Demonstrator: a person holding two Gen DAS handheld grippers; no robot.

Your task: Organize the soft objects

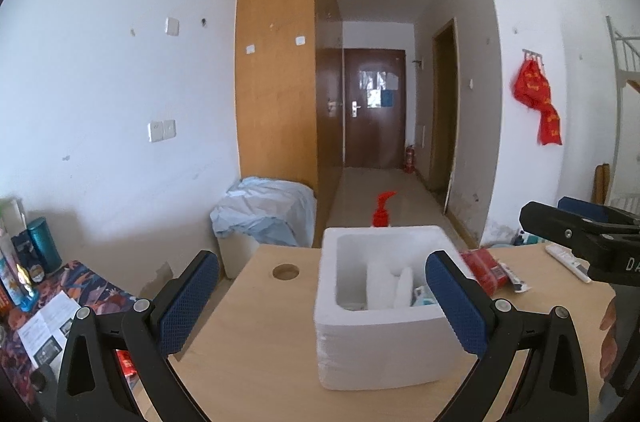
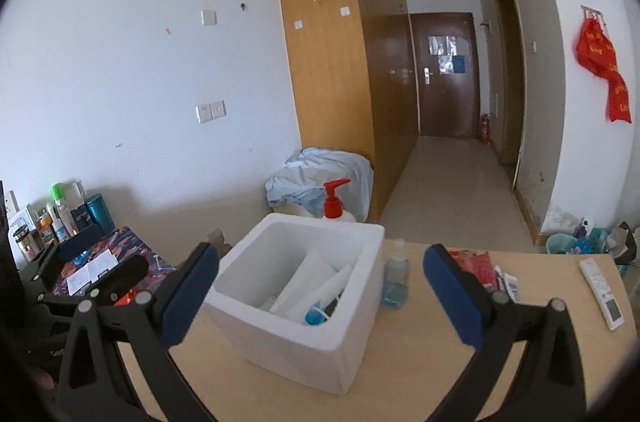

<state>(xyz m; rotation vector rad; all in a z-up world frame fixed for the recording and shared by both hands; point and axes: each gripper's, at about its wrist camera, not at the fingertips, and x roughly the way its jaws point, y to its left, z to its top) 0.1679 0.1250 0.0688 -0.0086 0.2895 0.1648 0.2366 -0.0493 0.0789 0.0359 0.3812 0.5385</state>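
Observation:
A white foam box (image 1: 380, 342) (image 2: 304, 338) stands on the wooden table (image 1: 256, 354) (image 2: 420, 362). Inside it lie white soft pieces (image 1: 390, 286) (image 2: 316, 282) and a small blue item (image 2: 314, 316). A red soft packet (image 1: 482, 268) (image 2: 476, 266) lies on the table to the box's right. My left gripper (image 1: 322, 298) is open and held above the table, in front of the box, with nothing between its fingers. My right gripper (image 2: 320, 296) is open too, empty, hovering before the box. The right gripper also shows at the right edge of the left wrist view.
A red-topped pump bottle (image 2: 334, 202) (image 1: 382, 212) stands behind the box, and a clear bottle of blue liquid (image 2: 394, 276) stands beside it. A white remote (image 2: 602, 292) (image 1: 568, 262) lies at the table's right. A cluttered side table (image 1: 48, 302) with bottles stands left. A round hole (image 1: 286, 271) is cut in the tabletop.

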